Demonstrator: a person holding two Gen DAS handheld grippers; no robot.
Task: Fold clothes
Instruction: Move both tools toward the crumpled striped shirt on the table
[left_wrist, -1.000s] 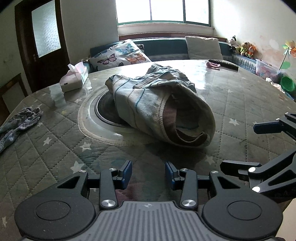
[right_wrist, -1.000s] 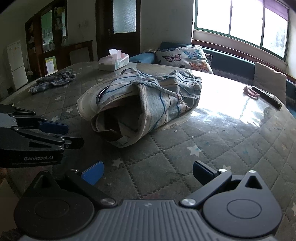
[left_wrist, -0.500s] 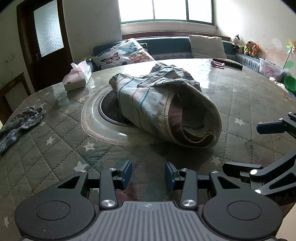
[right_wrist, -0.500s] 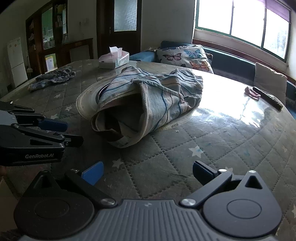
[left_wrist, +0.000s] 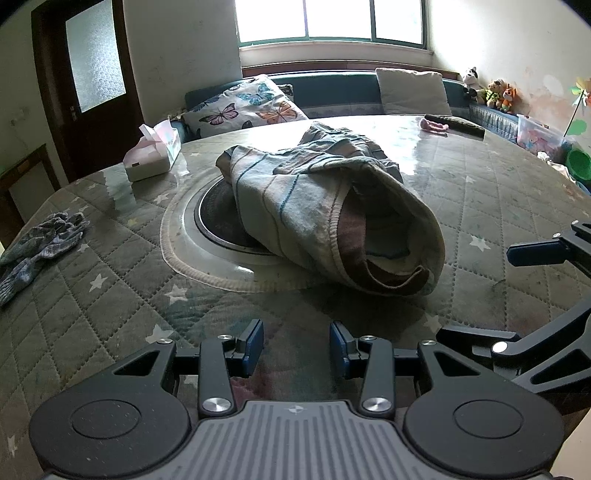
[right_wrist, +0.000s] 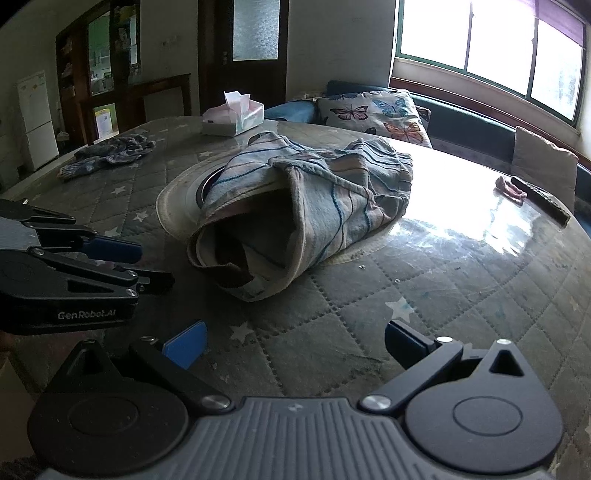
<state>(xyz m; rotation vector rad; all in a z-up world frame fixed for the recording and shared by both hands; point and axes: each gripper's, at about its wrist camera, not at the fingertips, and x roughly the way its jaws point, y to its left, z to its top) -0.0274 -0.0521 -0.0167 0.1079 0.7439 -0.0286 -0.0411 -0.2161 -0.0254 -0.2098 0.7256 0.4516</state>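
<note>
On worktop (left_wrist: 110, 295), mid-way, striped garment (left_wrist: 325, 206) was left crumpled over round inset. Left gripper (left_wrist: 296, 347) was held part-open, right gripper (right_wrist: 295, 343) wide, both empty, short of cloth. Approach step judged; hem grasp and spreading needed next.

I am in a lived-in family home, in its dining and sitting room. A round quilted table (left_wrist: 110, 314) stands beside a window bench with a butterfly cushion (left_wrist: 243, 107). Stuffed toys (left_wrist: 491, 90) sit in the corner, a tissue box (right_wrist: 233, 117) rests on the table, and a white fridge (right_wrist: 37, 118) stands beyond.
</note>
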